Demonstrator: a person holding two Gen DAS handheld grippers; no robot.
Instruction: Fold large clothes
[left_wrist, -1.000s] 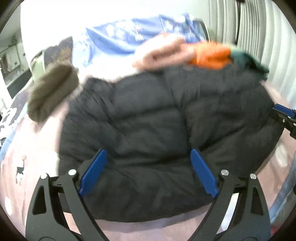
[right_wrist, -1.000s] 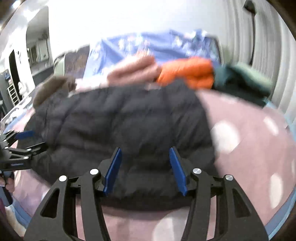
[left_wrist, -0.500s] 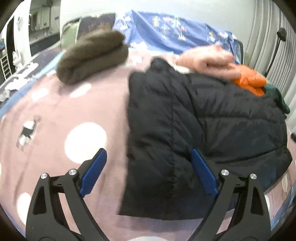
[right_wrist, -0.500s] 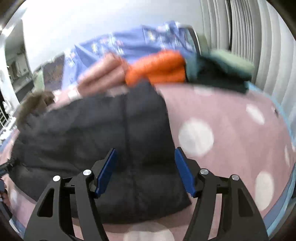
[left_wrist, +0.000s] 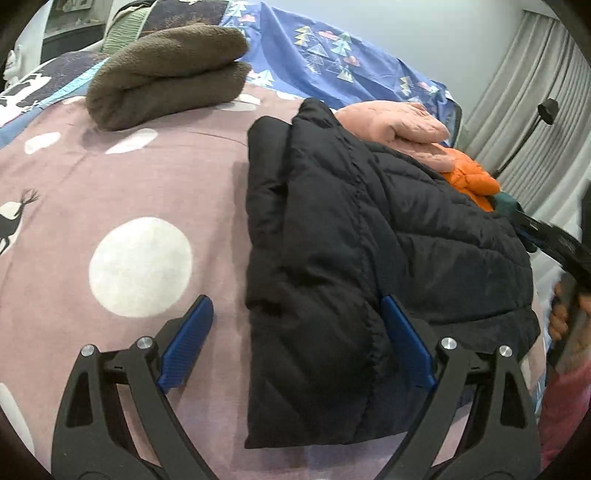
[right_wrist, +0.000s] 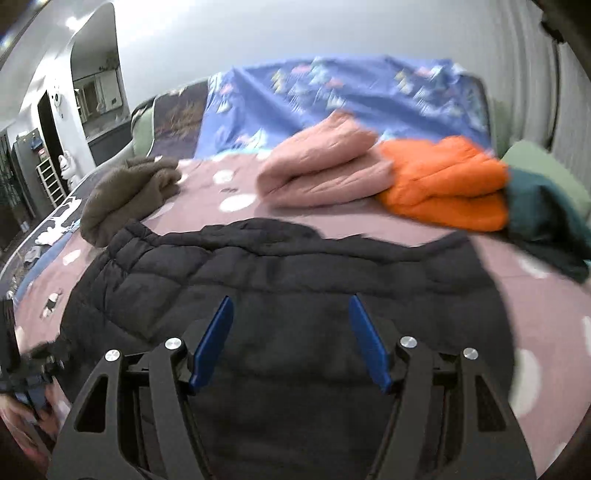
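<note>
On the pink bedspread (left_wrist: 122, 177), both tongs (left_wrist: 297, 343) (right_wrist: 290, 341) gape wide over the black jacket's (left_wrist: 332, 240) edges.

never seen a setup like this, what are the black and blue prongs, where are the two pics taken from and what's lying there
Each picture comes from a camera riding on a hand-held grasping tool, looking out along its two blue-padded fingers. The left tool and right tool are both open and hold nothing. Beneath them, a black puffer jacket lies on a pink dotted bed cover. Behind it sit folded clothes: a brown bundle, a pink one, an orange one and a dark green one.
</note>
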